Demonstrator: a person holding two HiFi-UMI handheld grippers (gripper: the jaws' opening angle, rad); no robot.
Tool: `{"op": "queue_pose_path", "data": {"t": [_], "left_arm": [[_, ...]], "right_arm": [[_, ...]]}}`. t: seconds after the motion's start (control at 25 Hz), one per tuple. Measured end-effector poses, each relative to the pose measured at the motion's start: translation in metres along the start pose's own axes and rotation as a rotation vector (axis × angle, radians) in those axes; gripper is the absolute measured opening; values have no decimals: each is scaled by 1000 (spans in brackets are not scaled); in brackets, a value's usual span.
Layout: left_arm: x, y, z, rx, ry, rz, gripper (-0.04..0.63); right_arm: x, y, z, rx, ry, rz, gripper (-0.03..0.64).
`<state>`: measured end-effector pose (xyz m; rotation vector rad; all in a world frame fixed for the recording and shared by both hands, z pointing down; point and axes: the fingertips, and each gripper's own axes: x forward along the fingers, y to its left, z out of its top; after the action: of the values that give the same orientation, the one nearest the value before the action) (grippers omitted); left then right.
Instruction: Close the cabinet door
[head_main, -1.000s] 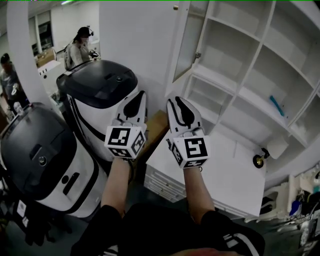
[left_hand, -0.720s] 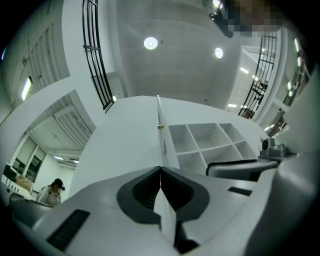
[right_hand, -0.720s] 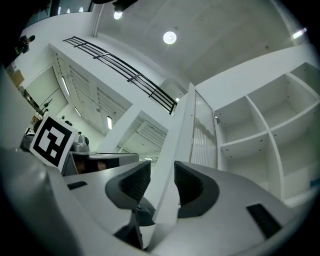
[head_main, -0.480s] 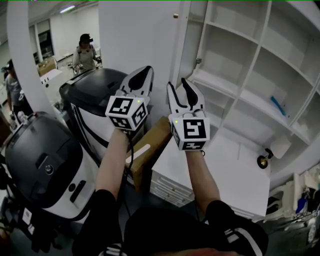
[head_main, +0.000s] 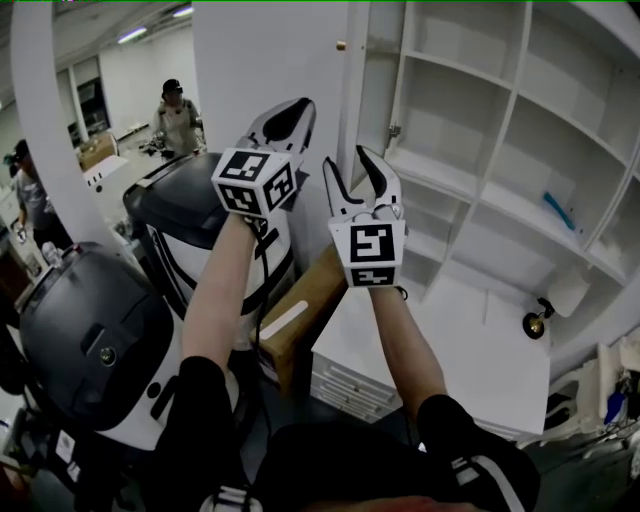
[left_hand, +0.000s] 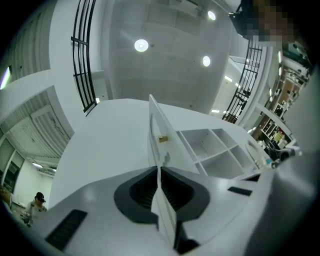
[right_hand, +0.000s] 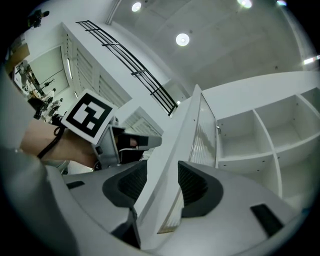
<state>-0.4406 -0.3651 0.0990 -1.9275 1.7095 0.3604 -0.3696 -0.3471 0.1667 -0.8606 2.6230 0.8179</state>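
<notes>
The left claw (head_main: 296, 108) is held shut with nothing in it, beside the right claw (head_main: 346, 158), whose jaws have just been opening and are set wide, with nothing gripped. The cabinet door (head_main: 378, 80) is seen standing open, edge-on just beyond the right claw, in front of the white shelved cabinet (head_main: 520, 130).

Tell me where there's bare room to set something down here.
The white countertop is bare between the shelves and its front edge, except a small fitting at right. The shelves are empty but for one blue item. Crowded at left: two dark-lidded machines, a cardboard box.
</notes>
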Motion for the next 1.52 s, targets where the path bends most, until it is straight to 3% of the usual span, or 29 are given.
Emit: {"op": "queue_pose_path", "data": {"t": [0.36,0.6,1.24,1.52], "left_arm": [[43,6,30,54,-14,-75,74],[64,9,51,-11,-89,-182,124],[79,-6,72,13,-115,-352,124],[81,-9,87,-84,-168,-395,88]], "right_arm": [[16,-6,-5,-4,7,-24,194],[18,-11,-6,-6,8,-36,197],[24,-8,-10,-28,31,-11,235],[24,-15,-17,-11,40,-13,235]]}}
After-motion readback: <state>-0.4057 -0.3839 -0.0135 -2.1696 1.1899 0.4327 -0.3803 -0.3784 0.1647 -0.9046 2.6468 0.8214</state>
